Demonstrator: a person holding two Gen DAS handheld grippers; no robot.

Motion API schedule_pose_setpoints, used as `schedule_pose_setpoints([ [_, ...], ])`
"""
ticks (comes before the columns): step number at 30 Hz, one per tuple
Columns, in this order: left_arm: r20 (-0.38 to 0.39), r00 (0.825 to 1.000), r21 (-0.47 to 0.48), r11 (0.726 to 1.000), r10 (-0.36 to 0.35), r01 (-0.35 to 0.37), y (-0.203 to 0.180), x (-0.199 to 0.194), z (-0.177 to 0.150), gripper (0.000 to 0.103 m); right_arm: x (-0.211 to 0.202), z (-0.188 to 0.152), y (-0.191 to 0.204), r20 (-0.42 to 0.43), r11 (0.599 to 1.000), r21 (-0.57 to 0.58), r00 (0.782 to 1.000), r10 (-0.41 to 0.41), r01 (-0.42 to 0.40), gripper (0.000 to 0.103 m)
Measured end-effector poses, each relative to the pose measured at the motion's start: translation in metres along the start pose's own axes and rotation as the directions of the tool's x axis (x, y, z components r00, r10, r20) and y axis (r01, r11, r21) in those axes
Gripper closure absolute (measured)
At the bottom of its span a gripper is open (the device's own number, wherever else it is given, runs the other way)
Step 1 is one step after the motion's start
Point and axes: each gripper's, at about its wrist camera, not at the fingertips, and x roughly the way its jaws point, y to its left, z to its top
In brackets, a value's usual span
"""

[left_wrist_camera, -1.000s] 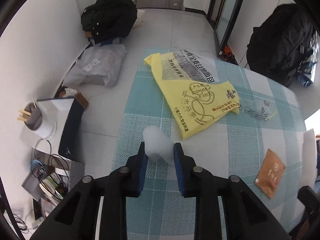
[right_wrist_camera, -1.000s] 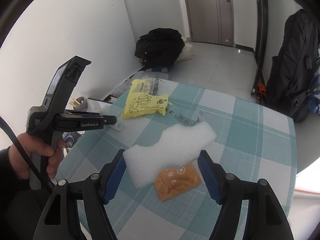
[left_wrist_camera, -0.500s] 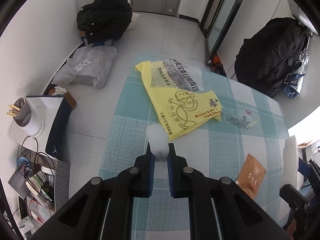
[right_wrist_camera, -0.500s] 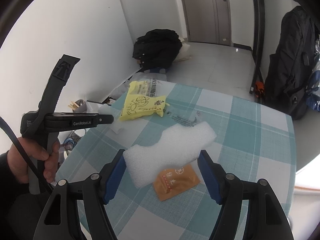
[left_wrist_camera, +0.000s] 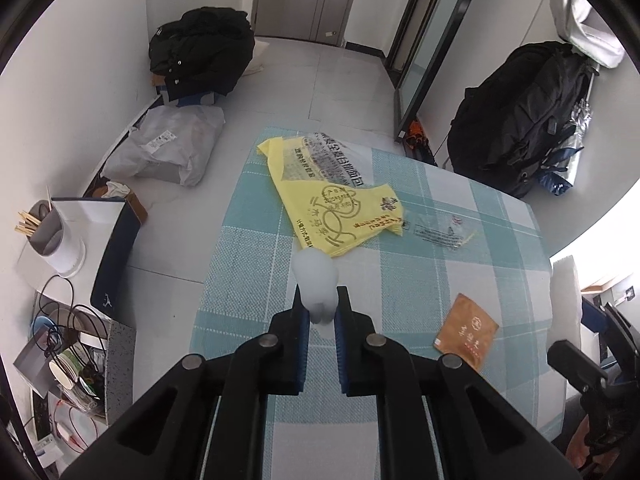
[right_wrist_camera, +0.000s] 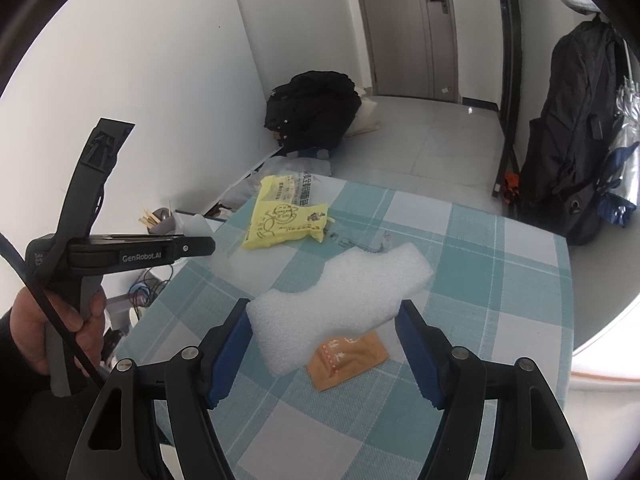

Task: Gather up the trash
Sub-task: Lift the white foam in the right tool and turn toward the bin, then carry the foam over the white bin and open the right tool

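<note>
Trash: two foam bits, both already gripped. Left gripper [left_wrist_camera: 320, 312] pinches a small foam wad [left_wrist_camera: 316, 280], jaws narrow, held above the table's [left_wrist_camera: 248, 280] left edge. Right gripper [right_wrist_camera: 326, 344] clamps a big foam slab [right_wrist_camera: 340, 292], jaws wide, slab spanning them, over the near right part. Step in hand looks like pickup done, carry pending. Left on the cloth: yellow bag [left_wrist_camera: 332, 208] near the far edge, clear wrapper [left_wrist_camera: 440, 234] beside it, brown sachet [left_wrist_camera: 466, 332] near the right edge. No bin visible; next move likely needs a drop spot, maybe the bag.
</note>
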Motion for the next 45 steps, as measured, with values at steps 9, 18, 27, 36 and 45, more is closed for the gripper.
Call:
schedule_pose_setpoints([
  [9, 0.061, 0.998, 0.038, 0.999, -0.028, 0.026, -0.015, -0.033, -0.003, 0.096, -0.032, 0.003, 0.005, 0.052, 1.000, -0.003, 0.999, -0.005, 0.005, 0.031],
  [18, 0.097, 0.993, 0.060, 0.997, -0.063, 0.057, -0.038, -0.061, -0.013, 0.096, -0.076, 0.000, 0.003, 0.108, 1.000, 0.002, 0.994, -0.027, 0.027, 0.031],
  [27, 0.134, 0.983, 0.119, 0.987, -0.125, 0.110, -0.081, -0.087, -0.013, 0.096, -0.128, 0.001, -0.016, 0.182, 0.998, 0.024, 0.981, -0.069, 0.066, 0.031],
  [36, 0.140, 0.963, 0.210, 0.958, -0.229, 0.197, -0.144, -0.104, -0.003, 0.096, -0.190, 0.004, -0.055, 0.265, 0.987, 0.084, 0.952, -0.155, 0.137, 0.031],
  [45, 0.094, 0.935, 0.311, 0.902, -0.343, 0.299, -0.230, -0.100, 0.009, 0.096, -0.249, 0.001, -0.118, 0.307, 0.954, 0.179, 0.908, -0.286, 0.241, 0.031],
])
